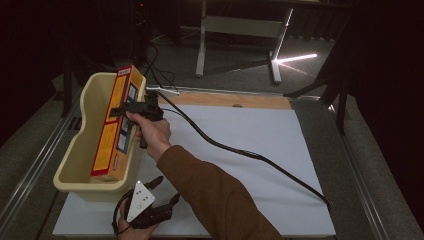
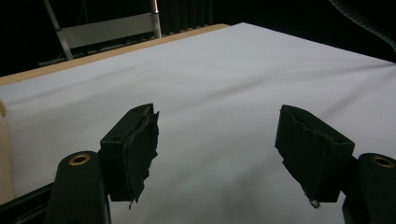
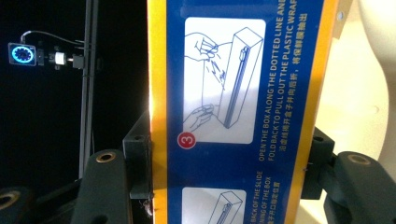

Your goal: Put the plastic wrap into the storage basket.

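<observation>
Right gripper (image 1: 131, 111) is clamped on the long yellow-and-blue plastic-wrap box (image 1: 116, 125); the right gripper view shows a jaw pressed against each long edge of the box (image 3: 236, 112), printed instruction panel facing the camera.

Box sits at the left of the surface (image 1: 260, 150), standing on end inside the cream tub (image 1: 80, 150) and leaning against the tub's right wall. Its near bottom end looks to be down on the tub floor or just short of it; can't tell which. Top end sticks up well above the rim at the far side.

Left gripper (image 1: 162, 192) is idle at the near left, just near of the tub, jaws wide apart with nothing between them, only white surface (image 2: 224, 84) ahead.

Status read: either the box is being placed into the tub or being pulled out. If placing, mostly done, and what's left is releasing and backing the right gripper away. If removing, only the grasp is done and the lift is still to come.
</observation>
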`<state>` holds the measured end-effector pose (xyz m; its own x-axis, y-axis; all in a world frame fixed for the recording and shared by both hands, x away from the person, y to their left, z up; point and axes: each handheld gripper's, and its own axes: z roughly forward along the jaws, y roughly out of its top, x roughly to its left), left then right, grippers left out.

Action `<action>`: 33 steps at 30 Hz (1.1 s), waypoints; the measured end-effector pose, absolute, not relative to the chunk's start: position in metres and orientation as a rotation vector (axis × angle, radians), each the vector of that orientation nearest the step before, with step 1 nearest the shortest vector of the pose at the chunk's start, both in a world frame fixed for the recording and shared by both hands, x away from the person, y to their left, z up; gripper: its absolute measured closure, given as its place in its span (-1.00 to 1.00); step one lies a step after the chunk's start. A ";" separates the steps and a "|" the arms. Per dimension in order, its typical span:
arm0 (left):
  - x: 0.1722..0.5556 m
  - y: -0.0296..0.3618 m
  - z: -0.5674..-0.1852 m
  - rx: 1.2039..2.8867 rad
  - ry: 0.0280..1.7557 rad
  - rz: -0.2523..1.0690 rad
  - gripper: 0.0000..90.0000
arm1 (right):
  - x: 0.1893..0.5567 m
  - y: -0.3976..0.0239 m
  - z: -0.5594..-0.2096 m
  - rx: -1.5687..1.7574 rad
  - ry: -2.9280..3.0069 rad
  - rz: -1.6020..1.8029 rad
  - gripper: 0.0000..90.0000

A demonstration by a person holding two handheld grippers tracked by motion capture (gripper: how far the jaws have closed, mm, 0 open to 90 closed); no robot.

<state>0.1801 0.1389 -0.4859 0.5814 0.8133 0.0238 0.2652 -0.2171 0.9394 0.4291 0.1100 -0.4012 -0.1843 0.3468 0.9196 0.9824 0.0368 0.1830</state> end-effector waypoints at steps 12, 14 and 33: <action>0.180 0.139 -0.486 1.762 0.891 0.652 -0.35 | 0.428 0.113 -0.403 -1.411 -1.609 -1.169 -0.14; 0.180 0.139 -0.486 1.762 0.891 0.653 -0.35 | 0.427 0.114 -0.404 -1.419 -1.615 -1.175 -0.14; 0.180 0.139 -0.486 1.758 0.890 0.651 -0.35 | 0.421 0.116 -0.408 -1.444 -1.682 -1.153 -0.15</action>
